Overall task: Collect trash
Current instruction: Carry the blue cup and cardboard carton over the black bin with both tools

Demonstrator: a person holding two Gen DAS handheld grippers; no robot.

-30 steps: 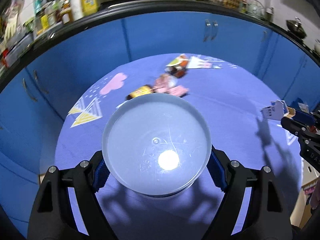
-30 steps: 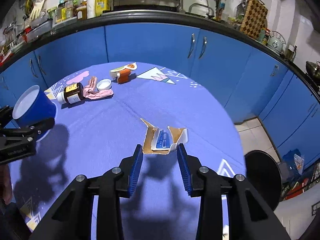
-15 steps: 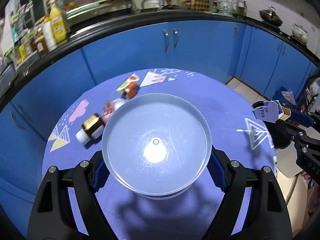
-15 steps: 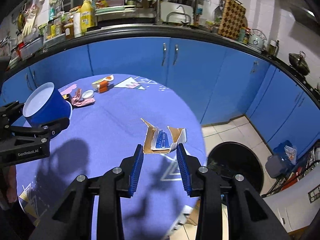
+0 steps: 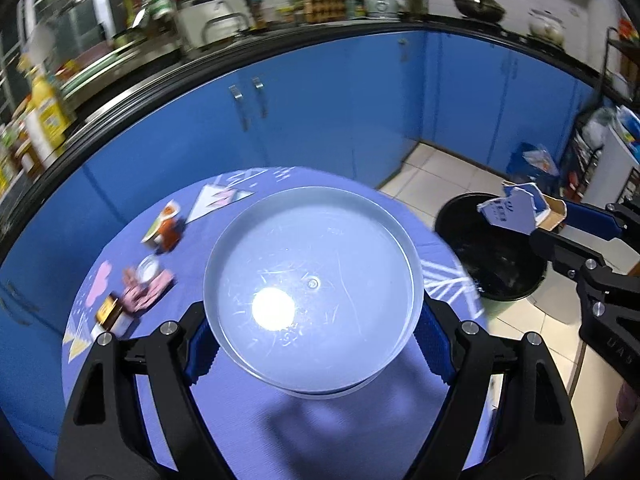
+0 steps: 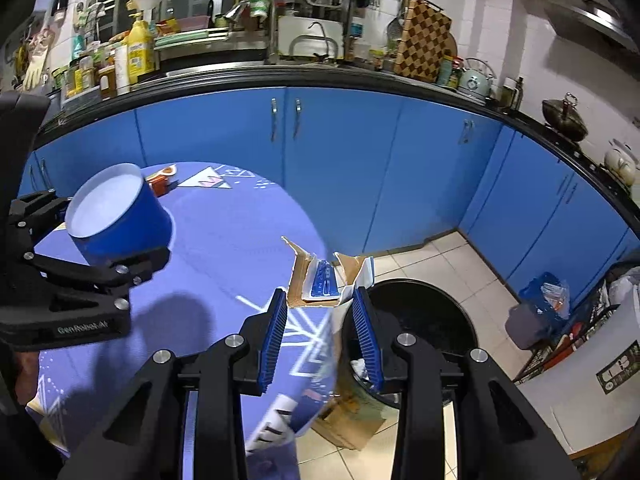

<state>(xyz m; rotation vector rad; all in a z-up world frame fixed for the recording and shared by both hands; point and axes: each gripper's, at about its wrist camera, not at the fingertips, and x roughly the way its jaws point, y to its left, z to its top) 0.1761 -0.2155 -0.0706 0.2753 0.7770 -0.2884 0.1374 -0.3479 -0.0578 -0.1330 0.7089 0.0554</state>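
Note:
My left gripper [image 5: 314, 338] is shut on a blue paper cup [image 5: 313, 294] with a white inside, held above the round table [image 5: 248, 420]; the cup [image 6: 116, 216] also shows at the left of the right wrist view. My right gripper [image 6: 322, 324] is shut on a torn cardboard box [image 6: 326, 280] with blue print, carried past the table's right edge near the black trash bin [image 6: 424, 316]. From the left wrist view the box [image 5: 520, 208] hangs over the bin [image 5: 488, 256].
On the purple tablecloth lie a brown bottle [image 5: 114, 314], a pink wrapper [image 5: 146, 290], a white lid [image 5: 147, 268] and a small orange carton [image 5: 166, 228]. Blue cabinets [image 6: 340, 160] ring the room. A flattened cardboard piece [image 6: 348, 420] lies on the tiled floor beside the bin.
Both grippers have swung right with their loads, from over the table toward its right edge. The bin has come into view and the box now hangs near it.

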